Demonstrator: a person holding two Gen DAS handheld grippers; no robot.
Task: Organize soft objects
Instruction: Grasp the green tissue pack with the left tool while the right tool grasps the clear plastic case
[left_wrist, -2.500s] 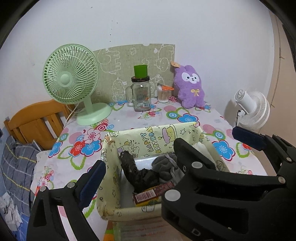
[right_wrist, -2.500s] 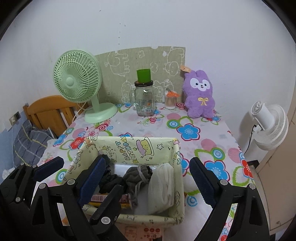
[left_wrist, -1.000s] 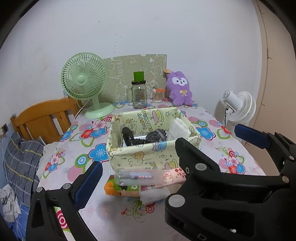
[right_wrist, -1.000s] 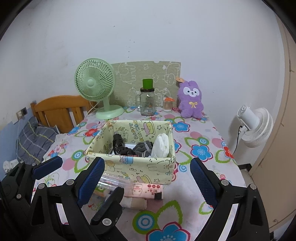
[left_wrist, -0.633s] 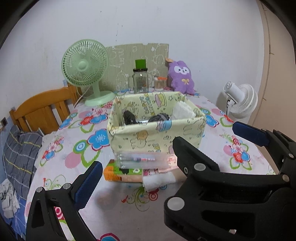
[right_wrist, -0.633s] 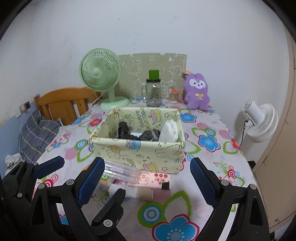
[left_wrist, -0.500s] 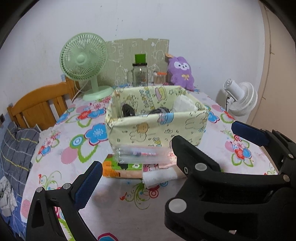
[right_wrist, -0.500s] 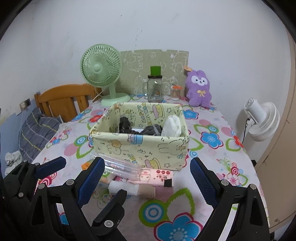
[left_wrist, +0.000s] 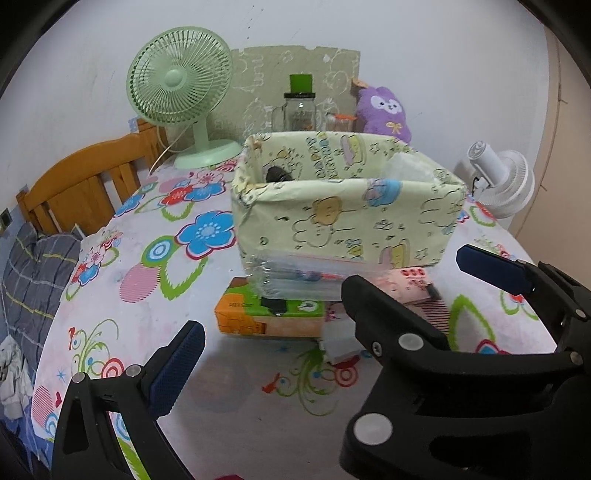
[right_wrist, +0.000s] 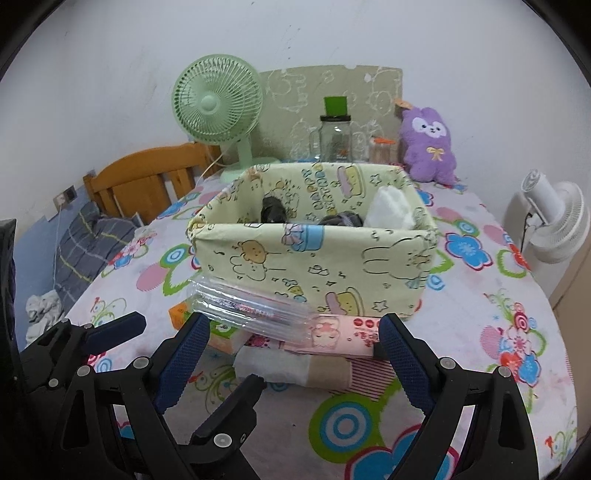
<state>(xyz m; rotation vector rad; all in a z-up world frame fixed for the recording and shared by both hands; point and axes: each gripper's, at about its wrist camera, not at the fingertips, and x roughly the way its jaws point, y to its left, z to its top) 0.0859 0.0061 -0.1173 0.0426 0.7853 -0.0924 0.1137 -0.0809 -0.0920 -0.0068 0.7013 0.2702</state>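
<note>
On the flowered table (right_wrist: 517, 369), both tools stand wide open and empty: the left gripper (left_wrist: 328, 306) hangs over the bare cloth short of the pile, and the right gripper (right_wrist: 295, 358) frames the near end of it with nothing between its pads. Going from left to right in the right wrist view, an orange-and-green carton (right_wrist: 181, 314) lies flat, stiff and boxy; across it rests a clear plastic case (right_wrist: 247, 310), probably light, hard and slippery, so a poor thing to pinch by its curved wall. Next comes a white folded cloth (right_wrist: 273, 363) beside a tan roll (right_wrist: 328, 371), and these look like the soft pieces still outside; they should be light and yielding, best gripped across the thick middle of the fold so that the pads bite rather than slide. Behind stands the fabric basket (right_wrist: 314, 266), its walls limp, already holding a black bundle (right_wrist: 273, 210), a grey one (right_wrist: 341, 219) and a white one (right_wrist: 389, 212).
</note>
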